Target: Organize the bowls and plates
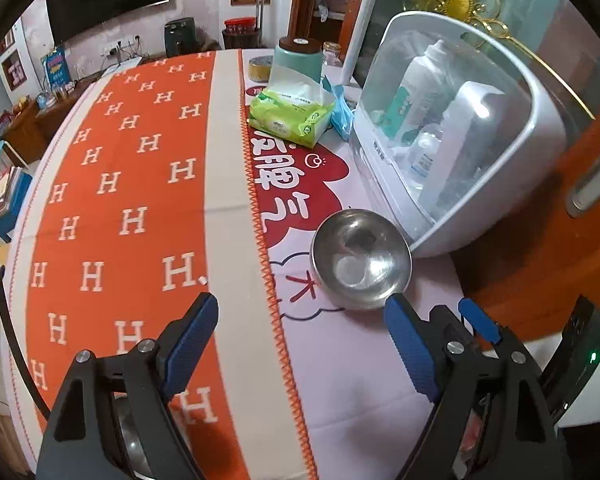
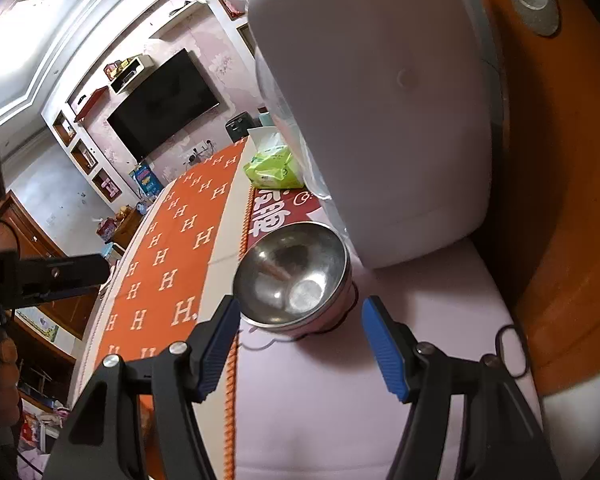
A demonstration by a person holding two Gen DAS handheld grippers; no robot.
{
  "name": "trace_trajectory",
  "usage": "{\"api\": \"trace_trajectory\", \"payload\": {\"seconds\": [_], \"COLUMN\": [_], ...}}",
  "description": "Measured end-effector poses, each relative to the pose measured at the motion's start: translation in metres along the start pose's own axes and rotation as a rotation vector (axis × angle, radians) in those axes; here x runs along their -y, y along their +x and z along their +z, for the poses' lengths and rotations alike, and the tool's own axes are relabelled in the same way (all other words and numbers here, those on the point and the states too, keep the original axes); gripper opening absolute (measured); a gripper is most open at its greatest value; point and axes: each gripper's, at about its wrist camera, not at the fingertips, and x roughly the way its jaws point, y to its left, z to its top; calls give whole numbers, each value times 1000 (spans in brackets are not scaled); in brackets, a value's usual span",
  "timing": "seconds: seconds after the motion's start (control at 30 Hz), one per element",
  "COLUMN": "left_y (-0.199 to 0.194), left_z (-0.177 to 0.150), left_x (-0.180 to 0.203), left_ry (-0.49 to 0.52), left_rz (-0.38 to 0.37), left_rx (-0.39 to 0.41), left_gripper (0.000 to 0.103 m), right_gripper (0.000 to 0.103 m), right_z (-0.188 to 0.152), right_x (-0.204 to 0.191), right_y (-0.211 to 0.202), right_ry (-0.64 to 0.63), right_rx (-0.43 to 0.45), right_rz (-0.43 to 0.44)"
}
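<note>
Steel bowl (image 2: 294, 278) sits just beyond right gripper (image 2: 300, 344), jaws apart, empty.

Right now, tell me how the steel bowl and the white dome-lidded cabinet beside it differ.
The steel bowl is small, shiny metal and open-topped; the white cabinet is much larger, plastic, closed by a clear dome. The bowl looks empty; the cabinet holds bottles. Both stand on the table's pale cloth.

The orange cloth (image 1: 132, 184) on the bench is bare and gives wide free room. On the other side the steel bowl (image 1: 360, 258) stands just beside the white cabinet (image 1: 452, 120), with the tissue pack (image 1: 290, 114) farther back.
</note>
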Motion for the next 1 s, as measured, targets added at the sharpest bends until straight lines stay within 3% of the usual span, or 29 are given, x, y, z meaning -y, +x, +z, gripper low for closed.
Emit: {"api": "trace_trajectory", "payload": {"seconds": [0.2, 0.6, 0.87, 1.0], "left_y": [43, 126, 155, 164], "left_z": [9, 11, 6, 3], "left_x": [3, 5, -1, 0], "left_ry": [-15, -47, -103, -120], "left_rz": [11, -46, -77, -111], "left_rx": [-41, -155, -213, -251], "left_gripper": [84, 84, 67, 46], "right_gripper": [64, 64, 63, 55], "right_z": [-1, -10, -12, -11], "right_x": [4, 8, 17, 21], "right_y": [30, 75, 82, 83], "right_ry": [-31, -55, -44, -37], "right_rx": [-23, -113, -116, -117], "right_rz": [-3, 94, 128, 130]}}
